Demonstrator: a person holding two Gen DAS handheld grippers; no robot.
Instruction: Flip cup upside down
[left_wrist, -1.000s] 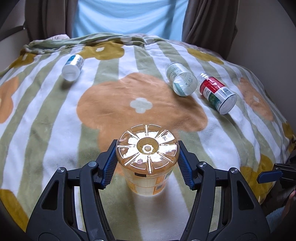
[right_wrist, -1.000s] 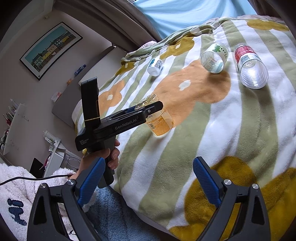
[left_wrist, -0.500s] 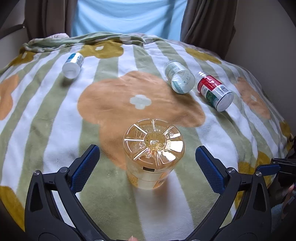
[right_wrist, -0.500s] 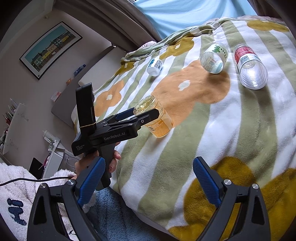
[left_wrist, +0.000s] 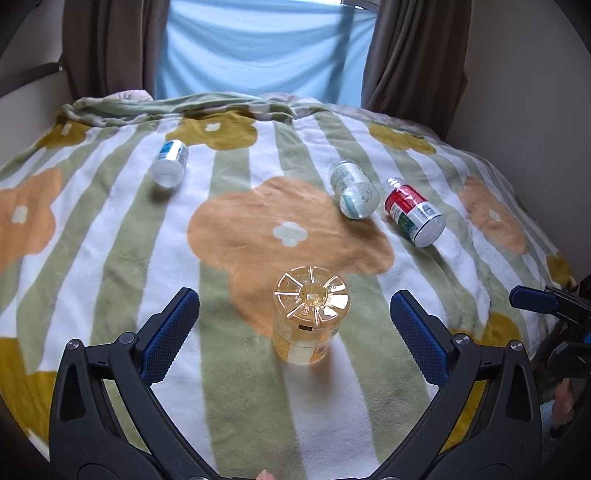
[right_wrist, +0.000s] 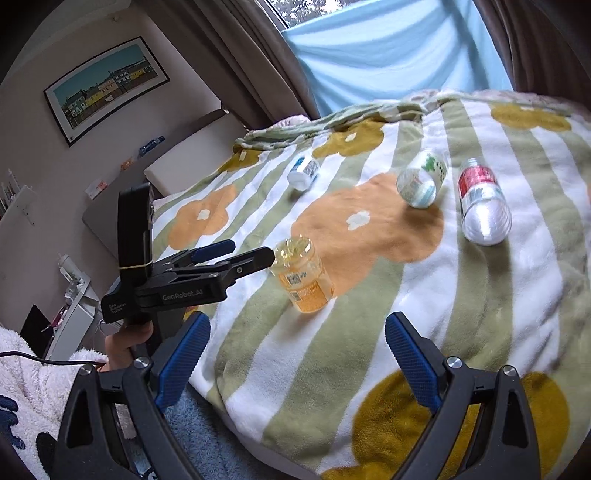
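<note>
The left wrist camera looks forward and down across the bed's blanket (left_wrist: 122, 258) toward the curtained window, close above the amber cup (left_wrist: 308, 319). The right wrist camera looks from the bed's near edge, farther back, angled leftward. Both views share the cup (right_wrist: 304, 278) and blanket (right_wrist: 498, 295).

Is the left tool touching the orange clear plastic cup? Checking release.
Apart. Left wrist view: left tool open, blanket visible between each finger and the orange clear plastic cup.
</note>
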